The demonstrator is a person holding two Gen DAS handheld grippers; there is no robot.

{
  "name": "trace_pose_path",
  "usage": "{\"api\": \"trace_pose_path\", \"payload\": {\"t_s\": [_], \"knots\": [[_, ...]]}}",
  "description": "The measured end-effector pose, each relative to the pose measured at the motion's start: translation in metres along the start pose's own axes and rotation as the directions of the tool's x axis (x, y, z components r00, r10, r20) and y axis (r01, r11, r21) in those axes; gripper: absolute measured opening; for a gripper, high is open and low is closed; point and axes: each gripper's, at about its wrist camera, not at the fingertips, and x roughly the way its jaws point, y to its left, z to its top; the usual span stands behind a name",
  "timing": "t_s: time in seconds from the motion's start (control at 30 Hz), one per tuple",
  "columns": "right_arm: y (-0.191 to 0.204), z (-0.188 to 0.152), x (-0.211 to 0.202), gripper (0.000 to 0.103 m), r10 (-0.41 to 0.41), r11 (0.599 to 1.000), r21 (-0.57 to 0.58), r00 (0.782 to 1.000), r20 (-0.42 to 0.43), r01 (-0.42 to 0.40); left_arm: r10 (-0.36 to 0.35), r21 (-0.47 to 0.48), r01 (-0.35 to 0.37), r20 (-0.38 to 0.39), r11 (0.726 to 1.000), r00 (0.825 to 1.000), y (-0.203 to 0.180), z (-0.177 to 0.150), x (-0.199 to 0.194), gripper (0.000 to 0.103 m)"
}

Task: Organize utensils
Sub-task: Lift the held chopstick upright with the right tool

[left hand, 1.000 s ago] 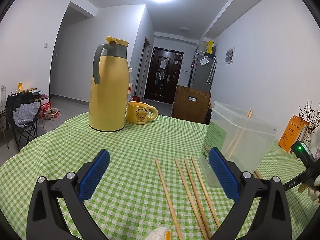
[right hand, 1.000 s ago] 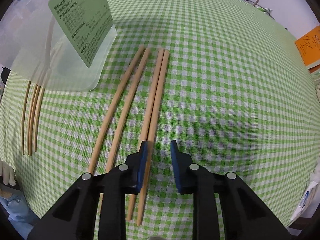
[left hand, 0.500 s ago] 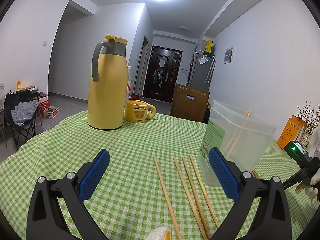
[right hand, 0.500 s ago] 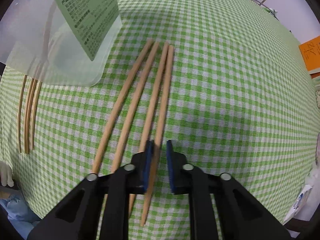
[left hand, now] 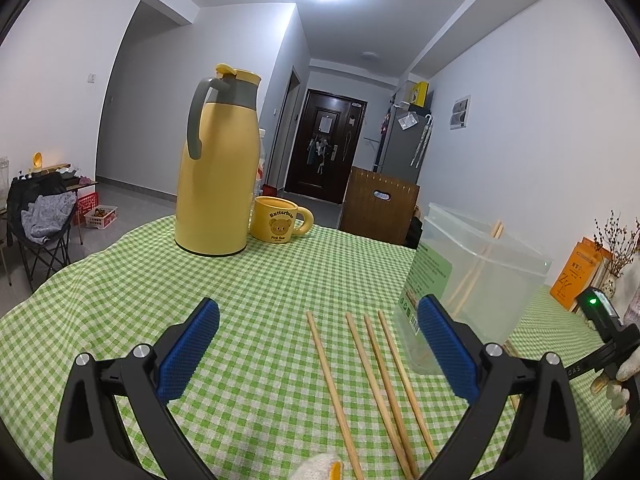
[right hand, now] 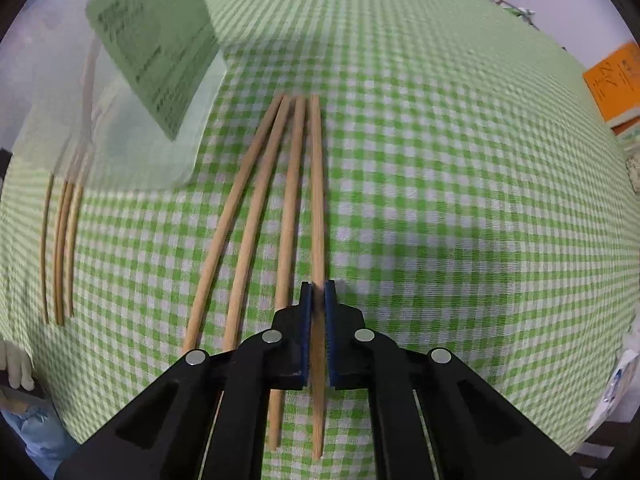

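Several wooden chopsticks lie side by side on the green checked tablecloth (right hand: 440, 200). My right gripper (right hand: 318, 286) is shut on the rightmost chopstick (right hand: 317, 184), with its blue pads pressed against both sides of it. The neighbouring chopsticks (right hand: 256, 208) lie just to its left. My left gripper (left hand: 316, 320) is open and empty, held low over the cloth with other chopsticks (left hand: 376, 364) between its fingers. A clear plastic container (left hand: 480, 272) with a green label stands at the right and holds chopsticks leaning inside; it also shows in the right wrist view (right hand: 132, 92).
A tall yellow thermos jug (left hand: 218, 168) and a yellow bear mug (left hand: 280, 226) stand at the far side of the table. Three more chopsticks (right hand: 60, 248) lie past the container. A wooden chair back (left hand: 380, 208) stands behind the table.
My right gripper has closed from a narrow gap onto the rightmost chopstick and shifted right over it. My left gripper has stayed open and almost still.
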Motion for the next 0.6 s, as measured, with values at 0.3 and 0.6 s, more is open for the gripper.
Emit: {"api": "trace_pose_path", "payload": {"t_s": [0.3,0.6], "knots": [[-0.007,-0.057,-0.086,0.006,0.061,0.993,0.055,0.861,0.505,-0.103,-0.021,-0.046,0.020,-0.025,0.999,0.999,0.009,0.002,0.005,0.096],[0.006,-0.112,-0.135,0.006,0.012,0.988,0.078,0.576,0.817,-0.132,0.014,-0.083,-0.018,-0.051,0.996,0.999,0.018,-0.001,0.014,0.096]]}}
